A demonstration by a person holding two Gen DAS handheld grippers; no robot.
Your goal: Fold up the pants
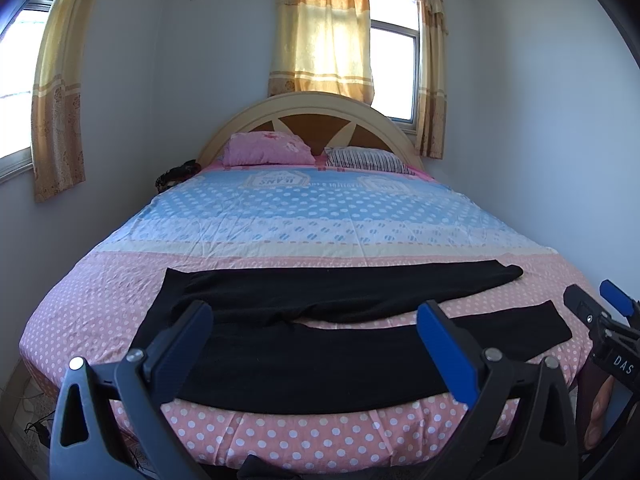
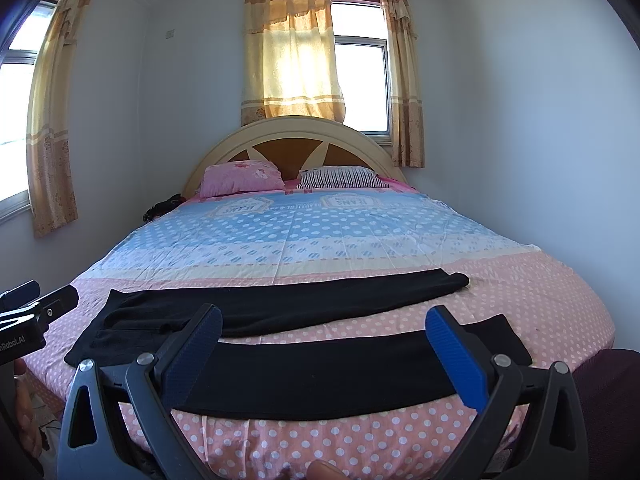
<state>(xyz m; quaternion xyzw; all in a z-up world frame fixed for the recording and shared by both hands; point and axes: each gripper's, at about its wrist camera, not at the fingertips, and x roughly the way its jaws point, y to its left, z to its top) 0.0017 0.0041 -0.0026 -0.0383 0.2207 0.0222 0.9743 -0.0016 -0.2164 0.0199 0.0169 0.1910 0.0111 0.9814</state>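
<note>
Right, both tools are up at the foot of the bed, side by side. The left tool has its blue-padded fingers spread wide with nothing between them, and the right tool is spread just the same, gripping nothing. Just beyond their tips, the black pants lie flat across the pink polka-dot end of the bedsheet, waistband to the left, the two legs running off to the right and slightly apart. The near leg sits along the mattress edge; the far leg ends in what looks like a small fold, though it is hard to be sure. Further up, the sheet turns blue with white dots. At the head, a pink pillow and a striped pillow rest against the rounded headboard, with yellow curtains behind.
</note>
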